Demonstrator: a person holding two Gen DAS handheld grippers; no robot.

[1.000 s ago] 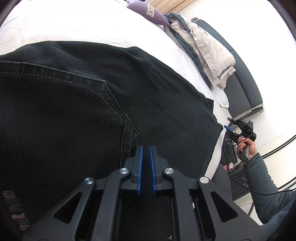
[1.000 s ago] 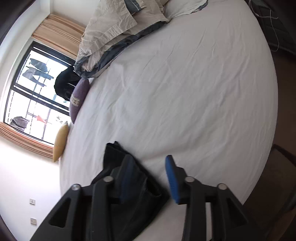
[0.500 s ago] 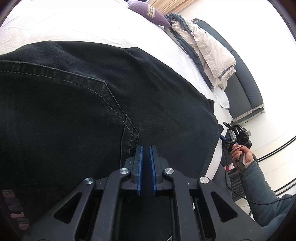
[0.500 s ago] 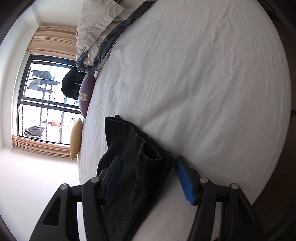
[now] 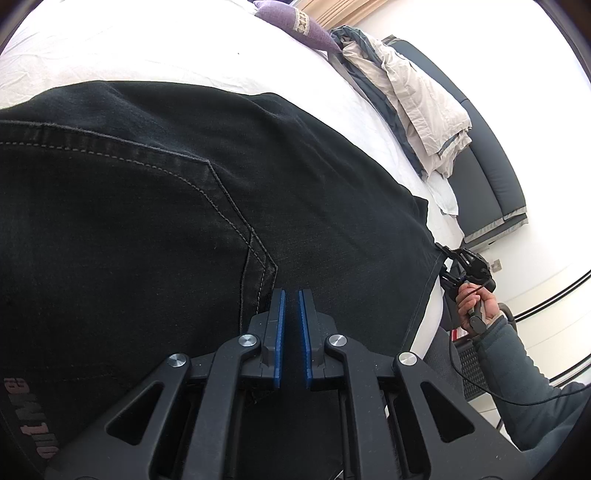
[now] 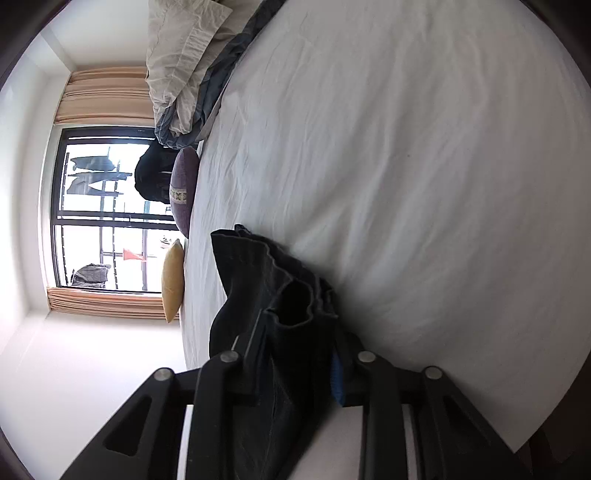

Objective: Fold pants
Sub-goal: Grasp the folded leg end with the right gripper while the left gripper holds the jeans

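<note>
Black denim pants point(image 5: 184, 221) lie spread over a white bed sheet point(image 5: 147, 48) and fill most of the left wrist view. My left gripper point(image 5: 291, 295) is shut at their near edge, beside a stitched seam, with dark cloth in the thin slit between its blue pads. At the far right corner of the pants, a person's hand point(image 5: 476, 302) holds my right gripper point(image 5: 448, 266) at the hem. In the right wrist view that gripper point(image 6: 295, 332) is closing on the bunched hem of the pants point(image 6: 280, 295), and the cloth fills the gap between its fingers.
A rumpled beige and grey duvet point(image 5: 417, 96) lies at the bed's far side, with a purple cushion point(image 5: 295, 26) near it. A yellow cushion point(image 6: 173, 280) and a window point(image 6: 99, 214) stand behind. A dark padded bench point(image 5: 487, 184) runs along the bed. White sheet point(image 6: 406, 147) stretches beyond the hem.
My right gripper came down over the pants hem, rolled, and narrowed its jaws from wide apart onto the cloth. The left gripper and the pants around it stayed still.
</note>
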